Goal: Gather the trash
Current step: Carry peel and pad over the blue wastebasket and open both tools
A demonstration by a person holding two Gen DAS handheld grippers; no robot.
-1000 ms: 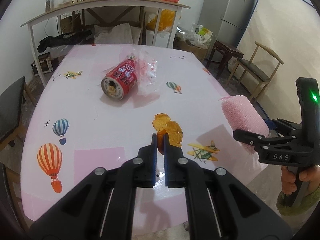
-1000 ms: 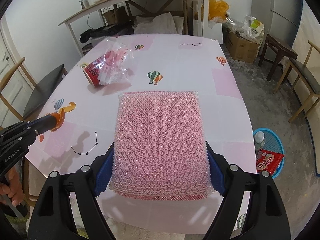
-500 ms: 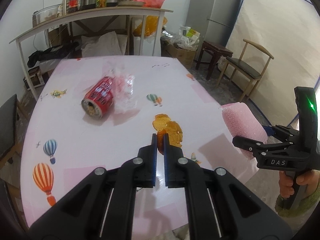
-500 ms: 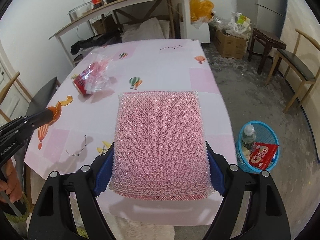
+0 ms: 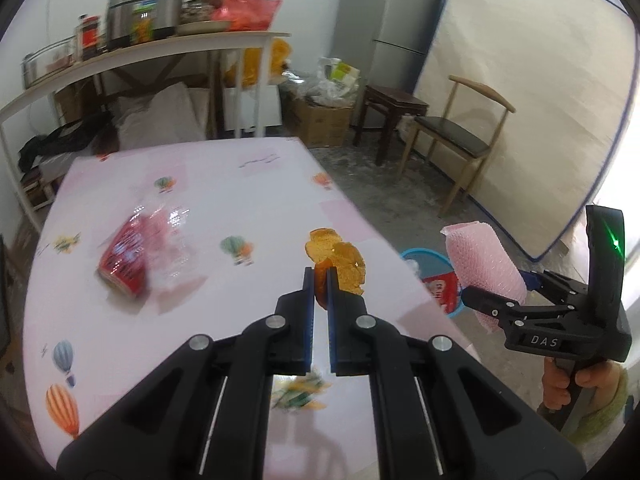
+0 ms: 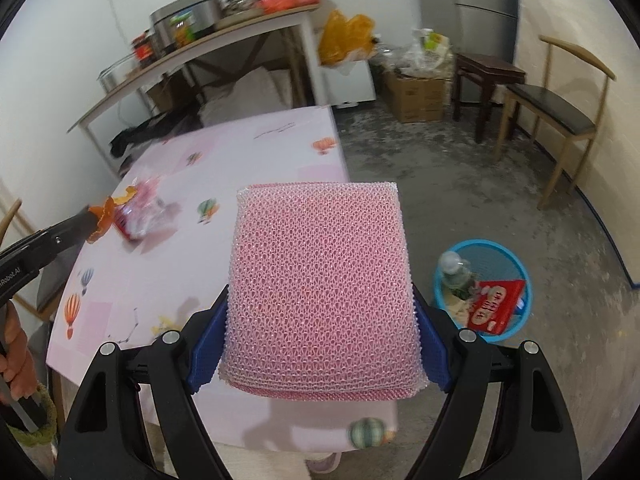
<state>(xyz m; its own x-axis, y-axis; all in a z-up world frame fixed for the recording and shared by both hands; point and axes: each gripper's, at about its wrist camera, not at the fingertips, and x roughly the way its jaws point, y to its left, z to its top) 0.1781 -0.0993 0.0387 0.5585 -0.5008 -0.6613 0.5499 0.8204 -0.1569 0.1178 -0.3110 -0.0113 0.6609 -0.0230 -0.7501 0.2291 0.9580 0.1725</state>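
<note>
My left gripper (image 5: 319, 278) is shut on an orange peel (image 5: 338, 260) and holds it above the pink table (image 5: 224, 200). It also shows in the right wrist view (image 6: 102, 216). My right gripper (image 6: 320, 344) is shut on a pink mesh sponge (image 6: 320, 280), held over the table's right edge; the sponge shows in the left wrist view (image 5: 484, 260). A blue trash basket (image 6: 508, 252) holding a red wrapper (image 6: 494, 306) stands on the floor to the right. A red can (image 5: 126, 258) with a clear plastic wrapper (image 5: 172, 236) lies on the table.
A wooden chair (image 6: 560, 120) and a dark stool (image 6: 488, 76) stand by the right wall. A shelf table (image 5: 140, 56) with pots and jars stands behind. Cardboard boxes and bags (image 6: 420, 80) sit on the floor. A fridge (image 5: 400, 32) is in the corner.
Both grippers have swung right and lifted with their loads. The blue basket has come further into the right wrist view and now shows in the left wrist view.
</note>
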